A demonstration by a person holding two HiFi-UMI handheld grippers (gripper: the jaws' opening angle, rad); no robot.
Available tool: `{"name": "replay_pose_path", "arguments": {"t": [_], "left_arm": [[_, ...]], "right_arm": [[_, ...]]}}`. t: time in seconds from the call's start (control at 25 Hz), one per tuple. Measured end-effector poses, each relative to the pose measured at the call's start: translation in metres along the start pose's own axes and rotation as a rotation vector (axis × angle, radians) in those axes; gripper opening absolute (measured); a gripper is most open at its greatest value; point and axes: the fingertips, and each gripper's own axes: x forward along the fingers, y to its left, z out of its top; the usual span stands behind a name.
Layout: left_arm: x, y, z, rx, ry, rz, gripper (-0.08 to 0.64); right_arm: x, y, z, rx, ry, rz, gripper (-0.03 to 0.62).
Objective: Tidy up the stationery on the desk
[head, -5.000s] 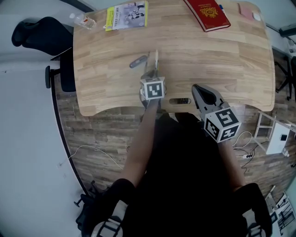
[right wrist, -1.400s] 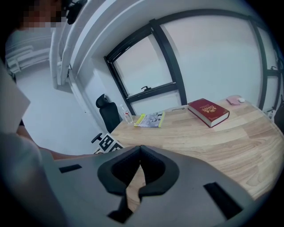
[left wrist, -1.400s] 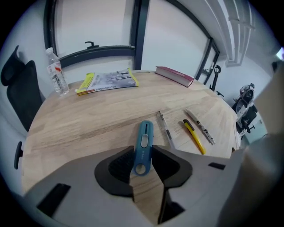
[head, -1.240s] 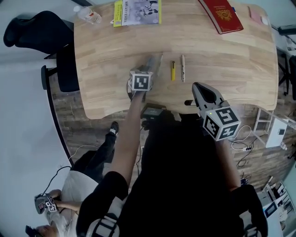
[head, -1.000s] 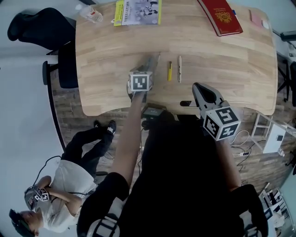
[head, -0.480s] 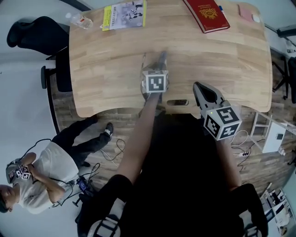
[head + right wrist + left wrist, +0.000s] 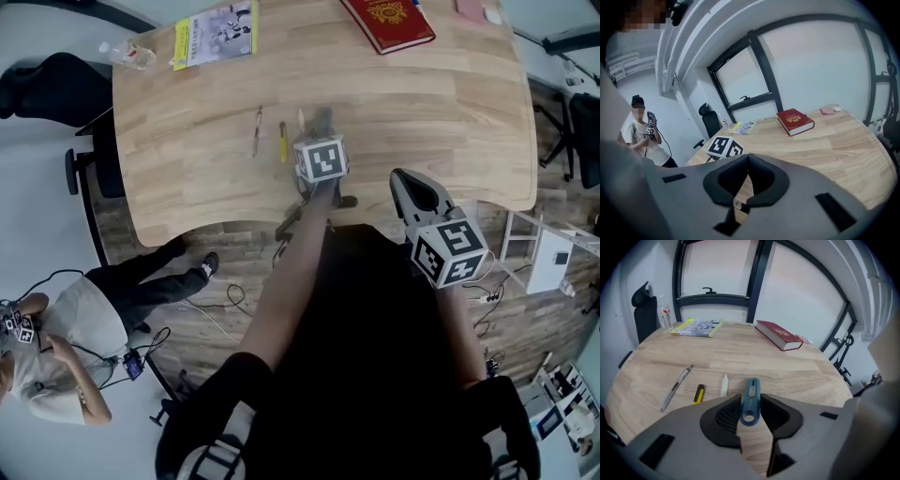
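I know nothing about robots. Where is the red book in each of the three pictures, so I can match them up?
Head view: red book at the top edge, right of centre.
Left gripper view: red book upper middle, slightly right of centre.
Right gripper view: red book just right of centre, halfway up.
Shared landmark: the yellow-edged booklet lies to the book's left in all three.

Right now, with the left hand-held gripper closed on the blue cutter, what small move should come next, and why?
Probably set the blue cutter down beside the white item and release: the pen, yellow item and white item lie side by side, and the left hand-held gripper holds the cutter next to them.
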Motion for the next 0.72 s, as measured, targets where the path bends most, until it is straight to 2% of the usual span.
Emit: {"name": "replay_pose_path", "arguments": {"t": [0.12,0.28,0.44,0.72], "left_arm": [[0.007,-0.001,-0.007,-0.030,0.005,0.039,0.146],[0.016,-0.006,-0.017,-0.074,0.022,0.052,0.146],[0.021,-0.012,-0.024,-0.107,0.040,0.044,0.146],[0.020,-0.021,-0.025,-0.088,0.042,-0.006,0.144]], "right_arm": [[-0.005,-0.006,-0.008,0.003,0.013,-0.008,0.014],[-0.008,-0.011,-0.016,0.003,0.032,-0.010,0.014],[-0.009,-0.012,-0.018,0.002,0.034,-0.007,0.012],[-0.008,-0.013,-0.020,0.007,0.038,-0.008,0.012]]}}
